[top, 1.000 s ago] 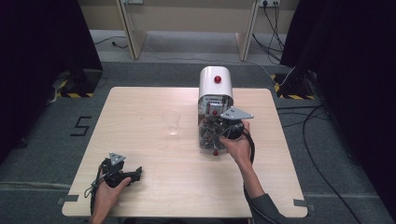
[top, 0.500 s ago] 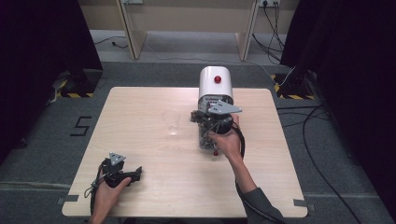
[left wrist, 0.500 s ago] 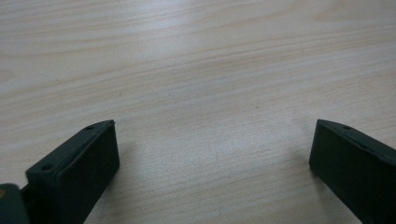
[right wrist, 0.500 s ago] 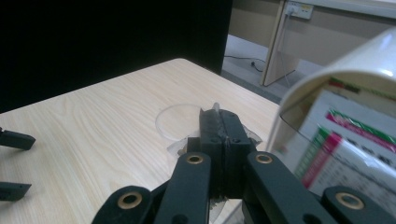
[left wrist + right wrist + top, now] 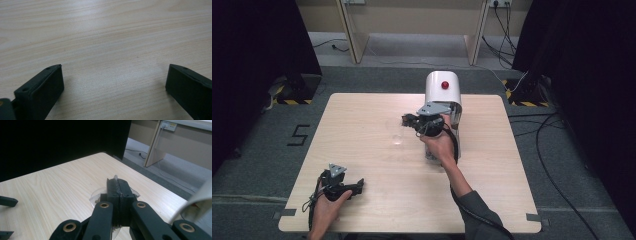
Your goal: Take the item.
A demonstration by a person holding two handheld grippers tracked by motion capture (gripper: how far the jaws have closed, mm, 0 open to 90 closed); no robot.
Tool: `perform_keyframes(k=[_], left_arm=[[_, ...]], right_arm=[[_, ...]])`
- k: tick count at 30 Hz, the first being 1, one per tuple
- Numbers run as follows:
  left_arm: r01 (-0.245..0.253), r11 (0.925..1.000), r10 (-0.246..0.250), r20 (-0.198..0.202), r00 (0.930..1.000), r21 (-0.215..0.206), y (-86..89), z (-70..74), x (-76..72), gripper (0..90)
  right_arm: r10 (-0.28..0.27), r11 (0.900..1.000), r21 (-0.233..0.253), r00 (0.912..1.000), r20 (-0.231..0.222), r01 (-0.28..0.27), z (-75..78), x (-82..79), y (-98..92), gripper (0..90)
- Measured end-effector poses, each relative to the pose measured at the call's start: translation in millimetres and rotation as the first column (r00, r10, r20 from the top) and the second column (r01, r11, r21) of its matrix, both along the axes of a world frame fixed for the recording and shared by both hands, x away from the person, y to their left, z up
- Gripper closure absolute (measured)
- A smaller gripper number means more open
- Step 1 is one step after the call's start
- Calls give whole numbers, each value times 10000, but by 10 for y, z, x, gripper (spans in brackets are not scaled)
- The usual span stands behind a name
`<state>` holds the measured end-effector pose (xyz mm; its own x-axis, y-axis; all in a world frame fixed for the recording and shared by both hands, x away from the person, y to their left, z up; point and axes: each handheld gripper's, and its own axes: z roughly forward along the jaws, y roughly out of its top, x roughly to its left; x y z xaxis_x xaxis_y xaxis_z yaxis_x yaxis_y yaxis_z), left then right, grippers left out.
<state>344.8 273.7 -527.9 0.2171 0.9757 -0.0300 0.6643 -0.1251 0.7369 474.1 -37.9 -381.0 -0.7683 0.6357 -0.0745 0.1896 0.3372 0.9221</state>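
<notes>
The left gripper looks down along its two black, blocky jaws at a pale, light-wood tabletop with fine grain running across the frame. One jaw rises from the lower left corner, the other from the lower right edge. They stand wide apart, with bare wood between them and nothing held.

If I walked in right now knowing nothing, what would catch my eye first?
Probably the white machine with a red knob at the far side of the wooden table. Just in front of it, the right tool is shut on the rim of a clear glass cup. The left tool rests open near the table's front left edge.
</notes>
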Motion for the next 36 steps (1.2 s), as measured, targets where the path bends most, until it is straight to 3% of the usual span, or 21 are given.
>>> perform_keyframes(k=[15,24,36], left_arm=[[-13,10000,13,10,10000,-67,7,3,-8,14],[4,9999,-4,2,10000,-118,18,5,-11,14],[9,9999,-10,-14,10000,-115,21,6,-16,14]], right_arm=[[-147,9991,-394,9998,-150,141,-73,226,298,900],[-392,9948,-947,9991,-149,376,-166,371,407,900],[-467,9860,-1611,9988,-137,439,-266,437,554,900]])
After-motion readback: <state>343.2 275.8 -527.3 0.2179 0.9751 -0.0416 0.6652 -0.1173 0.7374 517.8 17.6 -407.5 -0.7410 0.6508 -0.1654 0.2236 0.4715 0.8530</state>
